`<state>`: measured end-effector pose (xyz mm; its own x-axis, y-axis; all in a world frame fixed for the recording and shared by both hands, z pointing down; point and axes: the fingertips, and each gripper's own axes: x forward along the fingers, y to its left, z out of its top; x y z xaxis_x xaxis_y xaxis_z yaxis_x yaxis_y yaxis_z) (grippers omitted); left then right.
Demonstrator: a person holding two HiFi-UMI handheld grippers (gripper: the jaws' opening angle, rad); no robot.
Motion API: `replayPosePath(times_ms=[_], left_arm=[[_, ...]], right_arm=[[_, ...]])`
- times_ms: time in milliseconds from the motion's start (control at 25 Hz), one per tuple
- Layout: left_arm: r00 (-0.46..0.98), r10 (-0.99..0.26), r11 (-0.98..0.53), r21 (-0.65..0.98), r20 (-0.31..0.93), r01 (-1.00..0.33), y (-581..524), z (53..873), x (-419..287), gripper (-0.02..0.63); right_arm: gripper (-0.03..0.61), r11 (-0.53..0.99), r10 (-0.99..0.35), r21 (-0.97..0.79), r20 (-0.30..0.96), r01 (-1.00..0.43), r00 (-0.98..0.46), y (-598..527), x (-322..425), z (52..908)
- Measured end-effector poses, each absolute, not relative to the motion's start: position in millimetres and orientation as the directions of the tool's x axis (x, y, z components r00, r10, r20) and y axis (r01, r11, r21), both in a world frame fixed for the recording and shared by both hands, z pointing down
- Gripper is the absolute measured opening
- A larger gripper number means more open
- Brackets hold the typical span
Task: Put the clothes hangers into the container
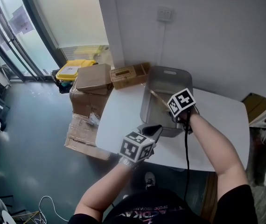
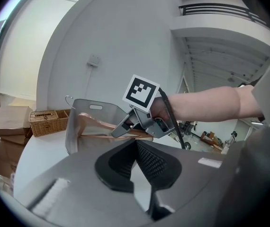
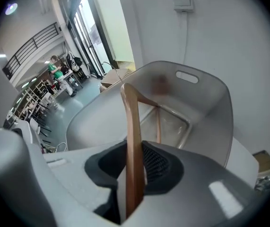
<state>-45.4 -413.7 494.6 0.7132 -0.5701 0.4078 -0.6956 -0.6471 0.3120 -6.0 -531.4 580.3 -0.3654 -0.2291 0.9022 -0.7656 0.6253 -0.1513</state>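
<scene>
A grey plastic container (image 1: 147, 101) stands on the white table (image 1: 116, 120) by the wall. My right gripper (image 1: 169, 109) is over its near right rim, shut on a wooden clothes hanger (image 1: 154, 95) that slants up and left inside the container. In the right gripper view the hanger (image 3: 131, 141) runs up from between the jaws of the right gripper (image 3: 132, 176), with the container (image 3: 211, 108) behind it. My left gripper (image 1: 153, 130) hovers just before the container's near rim, shut with nothing in it. The left gripper view shows the left gripper (image 2: 136, 148), the hanger (image 2: 97, 126) and the container (image 2: 73, 126).
A wicker basket (image 1: 129, 74) and stacked cardboard boxes (image 1: 94, 78) sit left of the container, past the table's far left edge. A yellow-lidded bin (image 1: 74, 69) stands on the floor behind them. The wall rises right behind the container.
</scene>
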Motion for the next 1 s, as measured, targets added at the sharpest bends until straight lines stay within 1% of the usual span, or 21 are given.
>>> replayPosePath(times_ms=[160, 480, 800, 1000], left_arm=[[0.713, -0.572, -0.647, 0.311, 0.405, -0.696, -401, 492, -51, 0.006], [0.705, -0.583, -0.644, 0.299, 0.405, -0.704, -378, 486, -67, 0.006], [0.718, -0.579, -0.664, 0.287, 0.387, -0.69, -349, 475, -72, 0.005], [0.731, -0.573, -0.684, 0.275, 0.371, -0.676, -327, 467, -76, 0.006]], right_arm=[[0.101, 0.651, -0.229, -0.123, 0.909, -0.749, -0.348, -519, -13, 580], [0.103, 0.655, -0.277, -0.078, 0.901, -0.752, -0.335, -509, -12, 567], [0.104, 0.628, -0.373, -0.077, 0.843, -0.775, -0.386, -495, -7, 521], [0.084, 0.629, -0.444, -0.087, 0.775, -0.772, -0.449, -468, -12, 490]])
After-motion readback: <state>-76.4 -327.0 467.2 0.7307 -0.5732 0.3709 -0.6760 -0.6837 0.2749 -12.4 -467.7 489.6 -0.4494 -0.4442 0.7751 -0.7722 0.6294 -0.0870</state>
